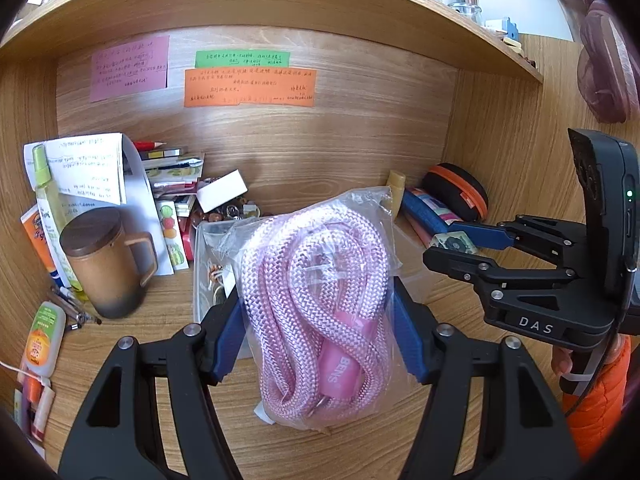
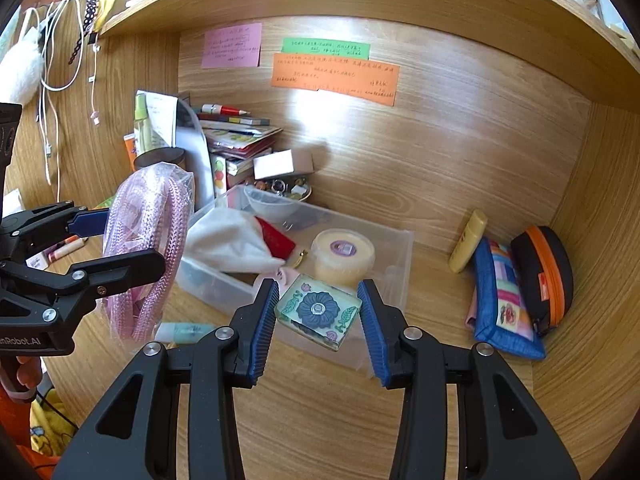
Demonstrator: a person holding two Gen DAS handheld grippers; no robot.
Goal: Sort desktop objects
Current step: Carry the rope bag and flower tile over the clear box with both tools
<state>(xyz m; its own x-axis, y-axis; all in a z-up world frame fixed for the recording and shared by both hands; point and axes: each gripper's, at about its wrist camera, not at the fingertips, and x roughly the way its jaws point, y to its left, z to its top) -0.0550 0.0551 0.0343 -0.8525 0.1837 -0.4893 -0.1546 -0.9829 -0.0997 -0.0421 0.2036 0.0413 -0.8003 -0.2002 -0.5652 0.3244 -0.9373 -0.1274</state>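
We are holding a bagged coil of pink rope (image 1: 316,304) clamped in the left hand-held gripper (image 1: 316,336), its blue pads pressing in on both sides of the plastic bag. In the right hand-held gripper (image 2: 318,316) we are gripping a small clear block with a blue flower printed on it (image 2: 318,312), pinched by two opposite edges. Both things are hanging in the air above the clear plastic bin (image 2: 400,248) that is sitting on the worktop (image 2: 340,420).

The bag is the weaker grip, in our judgement: the pads are biting on slippery film and soft rope, so the coil could be sliding inside the bag and sagging out below. The block is tilted and caught only at its edges, so a twist could be popping it loose, and it looks hard enough to chip.

Room is tight. The shelf board (image 1: 280,0) is hanging overhead, wooden walls are closing in the back and right side, and the two grippers are working just beside each other. On the left a lidded brown mug (image 1: 106,260) and a leaning stack of papers and books (image 2: 236,136) are crowding the bin; on the right a blue pouch (image 2: 504,304) and a black case with an orange zip (image 2: 548,276) are filling the corner. The bare worktop nearest us is looking like the freest ground.
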